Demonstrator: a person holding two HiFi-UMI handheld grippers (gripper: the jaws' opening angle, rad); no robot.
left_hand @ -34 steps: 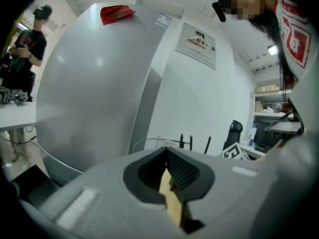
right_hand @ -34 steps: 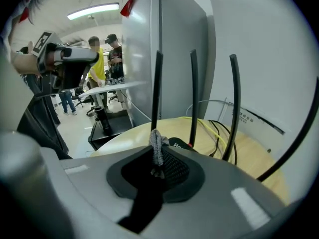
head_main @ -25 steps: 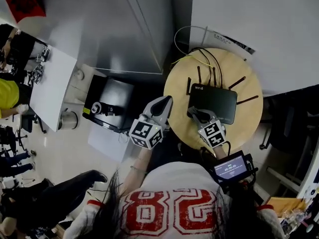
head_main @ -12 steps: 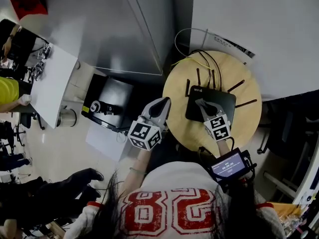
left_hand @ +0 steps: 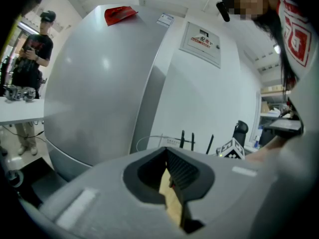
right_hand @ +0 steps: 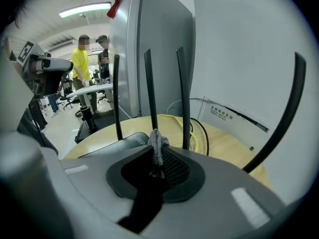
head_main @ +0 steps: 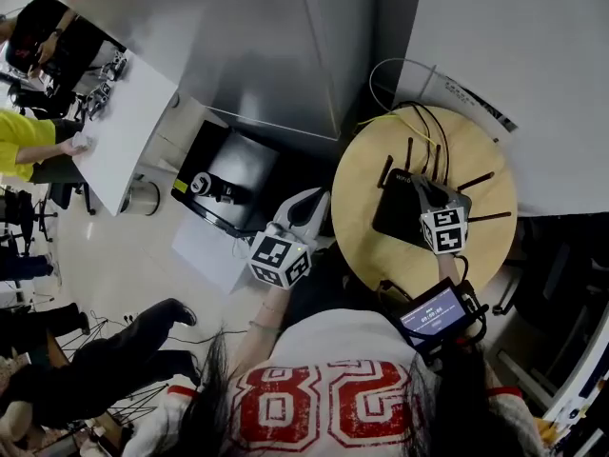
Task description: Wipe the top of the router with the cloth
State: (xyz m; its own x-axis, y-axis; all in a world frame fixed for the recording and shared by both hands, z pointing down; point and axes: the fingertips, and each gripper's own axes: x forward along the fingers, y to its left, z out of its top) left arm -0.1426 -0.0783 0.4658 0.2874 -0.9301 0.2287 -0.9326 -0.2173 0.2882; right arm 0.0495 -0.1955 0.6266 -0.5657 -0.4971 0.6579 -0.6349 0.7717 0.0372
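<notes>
Left gripper (head_main: 314, 201): fingers pressed together, nothing between, just off the round table's (head_main: 366, 174) left edge.
Router (head_main: 394, 220): black, mid-table, antennas toward far edge.
Right gripper (head_main: 424, 189): fingers pinching grey cloth (right_hand: 157, 144), over router's far-right part.

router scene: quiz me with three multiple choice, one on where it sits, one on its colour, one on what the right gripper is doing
1. Where does the router sit?
A. on a chair
B. on the round wooden table
C. on a shelf

2. What colour is the router's top?
A. white
B. red
C. black

3. What state is the right gripper in?
A. shut on the grey cloth
B. open and empty
C. shut on a pen

Answers: 1 B, the head view shows it lying on the round tabletop. 2 C, its casing is black in the head view. 3 A, the right gripper view shows the cloth pinched between the jaws.
</notes>
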